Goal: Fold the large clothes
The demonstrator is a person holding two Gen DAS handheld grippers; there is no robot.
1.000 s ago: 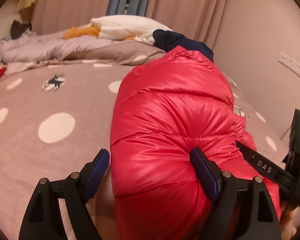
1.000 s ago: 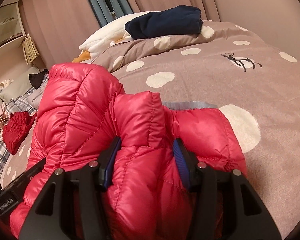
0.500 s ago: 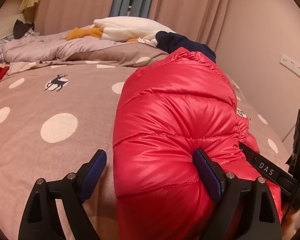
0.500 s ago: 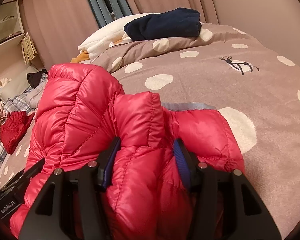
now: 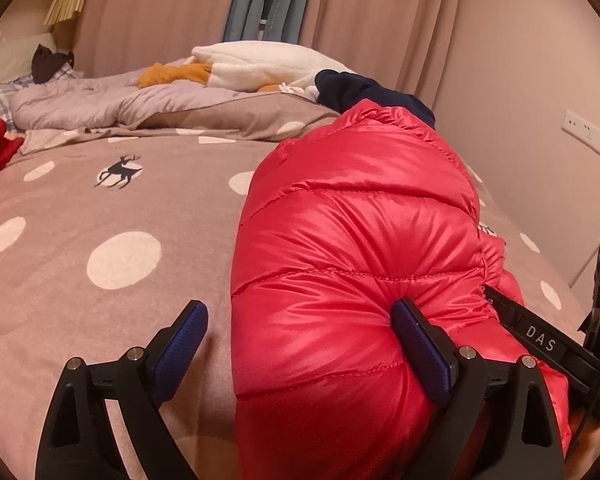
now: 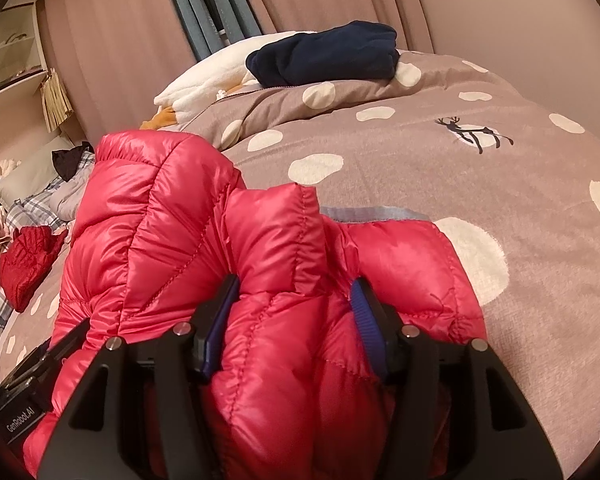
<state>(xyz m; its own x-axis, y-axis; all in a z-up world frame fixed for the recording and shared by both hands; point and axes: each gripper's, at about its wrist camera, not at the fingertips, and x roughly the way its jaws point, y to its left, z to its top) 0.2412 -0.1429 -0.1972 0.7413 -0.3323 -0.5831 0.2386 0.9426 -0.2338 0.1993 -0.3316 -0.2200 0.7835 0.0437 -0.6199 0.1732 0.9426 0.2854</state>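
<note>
My left gripper [image 5: 300, 340] is opening, its left pad clear of the red puffer jacket [image 5: 352, 260] bulging lower right on the bedspread [image 5: 100, 208]. My right gripper [image 6: 296, 320] is easing open too, a jacket fold bunched between both pads, bottom centre.

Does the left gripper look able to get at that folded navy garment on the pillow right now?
Probably not directly. The puffy red jacket sits between the left gripper, whose jaws are opening, and the navy garment far behind it, so it must go around.
</note>
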